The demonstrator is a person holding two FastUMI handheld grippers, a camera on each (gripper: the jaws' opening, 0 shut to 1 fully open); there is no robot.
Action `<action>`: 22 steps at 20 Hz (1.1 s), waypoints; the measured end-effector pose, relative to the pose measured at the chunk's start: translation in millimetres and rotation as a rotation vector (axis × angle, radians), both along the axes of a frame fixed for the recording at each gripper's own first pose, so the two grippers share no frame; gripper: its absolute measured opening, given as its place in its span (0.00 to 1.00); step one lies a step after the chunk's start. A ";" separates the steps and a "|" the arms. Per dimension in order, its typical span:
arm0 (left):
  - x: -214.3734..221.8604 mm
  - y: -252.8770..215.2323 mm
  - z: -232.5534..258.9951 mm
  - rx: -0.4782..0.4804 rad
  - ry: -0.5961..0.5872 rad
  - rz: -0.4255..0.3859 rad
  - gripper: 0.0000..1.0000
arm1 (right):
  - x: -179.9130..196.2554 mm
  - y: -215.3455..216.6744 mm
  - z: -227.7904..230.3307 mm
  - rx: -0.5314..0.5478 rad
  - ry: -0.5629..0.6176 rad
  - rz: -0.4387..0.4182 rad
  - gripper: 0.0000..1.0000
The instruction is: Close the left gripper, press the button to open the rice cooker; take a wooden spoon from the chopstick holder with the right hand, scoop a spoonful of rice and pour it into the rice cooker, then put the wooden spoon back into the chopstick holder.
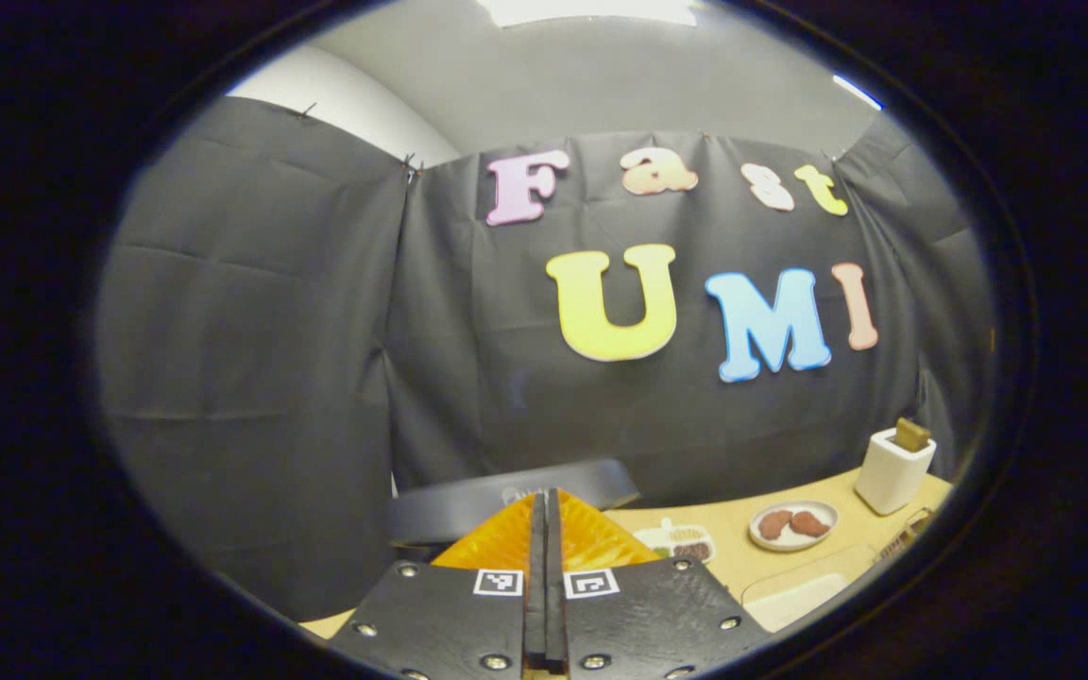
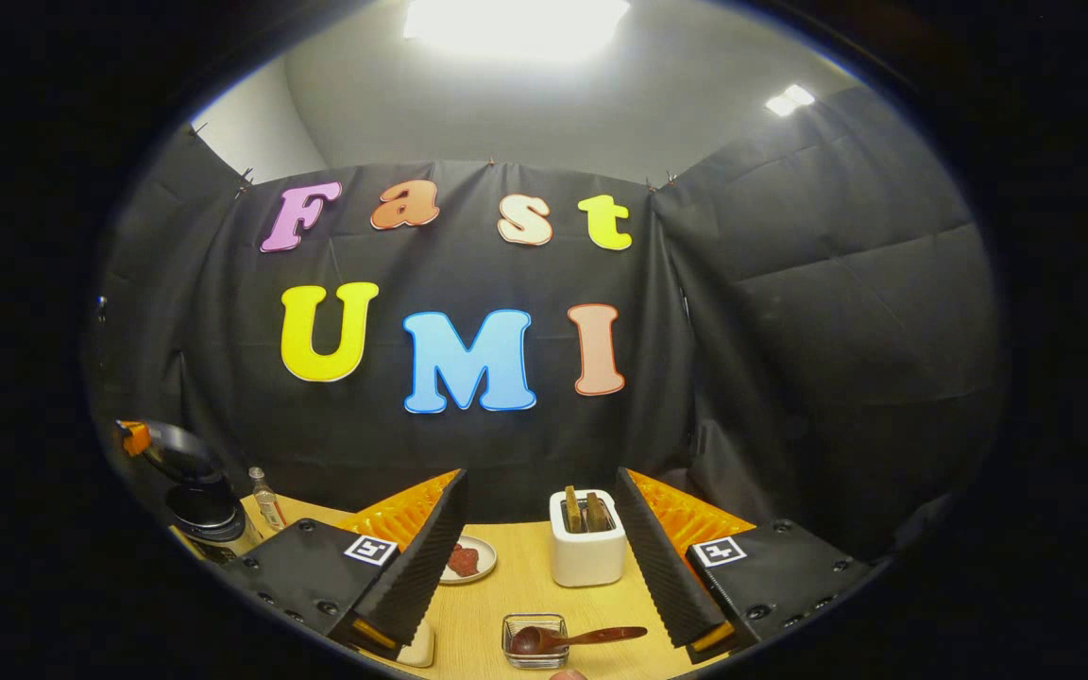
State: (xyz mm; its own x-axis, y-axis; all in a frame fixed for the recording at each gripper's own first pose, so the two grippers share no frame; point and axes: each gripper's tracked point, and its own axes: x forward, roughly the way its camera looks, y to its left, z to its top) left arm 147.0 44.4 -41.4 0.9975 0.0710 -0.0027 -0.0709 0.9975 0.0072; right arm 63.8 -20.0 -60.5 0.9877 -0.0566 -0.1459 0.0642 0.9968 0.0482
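Black cloth hangs round the booth on three sides, under a bright ceiling light, and a pale wooden desk (image 2: 516, 586) runs along the back wall.

In the left gripper view the left claw (image 1: 544, 529) has its fingers pressed flat together with nothing between them. Just past its tips lies a dark curved edge that I take for the cooker lid (image 1: 516, 501). In the right gripper view the cooker (image 2: 195, 501) stands at the far left of the desk with its lid tipped up, so the button press looks done.

The right claw (image 2: 539, 557) is spread wide and holds nothing. Between its fingers, farther back, stands the white holder (image 2: 586, 548) with a couple of brown handles poking out of the top. Nearer, a wooden spoon (image 2: 572, 637) lies across a small clear dish (image 2: 535, 642), its bowl in the dish and its handle pointing right. I cannot tell whether rice is in that dish. A plate (image 2: 468, 559) with something reddish sits left of the holder.

My guess is the spoon pickup comes next. The handle is thin and lies low over the desk. A claw that descends off-centre could knock it aside, drag the light dish along or tip it. A loose pinch might let the spoon roll and spill rice on the way across to the cooker. The long reach left also passes the small bottle (image 2: 267, 496) beside the cooker, which a swinging handle could topple.
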 end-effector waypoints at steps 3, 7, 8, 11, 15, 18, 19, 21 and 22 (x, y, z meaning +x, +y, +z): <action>-17.8 -4.5 44.2 -0.041 -0.093 -0.003 0.14 | 6.3 -16.6 -19.4 0.007 0.032 -0.015 0.98; -40.4 -7.9 82.8 -0.057 -0.169 0.005 0.51 | 10.1 -35.4 -66.3 0.047 0.129 -0.039 0.97; -48.3 -9.9 88.1 -0.062 -0.176 0.004 0.60 | 9.9 -38.8 -79.9 0.067 0.159 -0.049 0.98; -63.3 -9.7 100.2 -0.052 -0.191 0.006 0.88 | 3.1 -44.5 -125.6 0.146 0.254 -0.077 0.98; -79.7 -8.5 112.5 -0.008 -0.199 0.007 0.88 | -8.0 -50.0 -176.6 0.256 0.360 -0.127 0.98; -86.4 -10.7 115.2 0.009 -0.193 0.005 0.90 | -18.4 -49.5 -206.4 0.311 0.423 -0.148 0.98; -88.3 -10.8 115.1 0.017 -0.190 0.005 0.90 | -21.1 -46.8 -213.5 0.334 0.440 -0.147 0.98; -91.0 -12.3 115.0 0.032 -0.182 0.003 0.88 | -23.8 -36.8 -227.2 0.383 0.476 -0.138 0.98; -94.3 -11.4 114.8 0.038 -0.181 0.004 0.90 | -27.3 -31.6 -235.3 0.410 0.496 -0.133 0.93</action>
State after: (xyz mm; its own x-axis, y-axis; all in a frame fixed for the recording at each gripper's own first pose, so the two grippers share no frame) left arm 52.7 32.9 73.4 0.9811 0.0717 0.1797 -0.0787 0.9964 0.0321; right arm 36.5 -51.6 -295.7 0.7859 -0.0167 -0.6182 0.2983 0.8859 0.3553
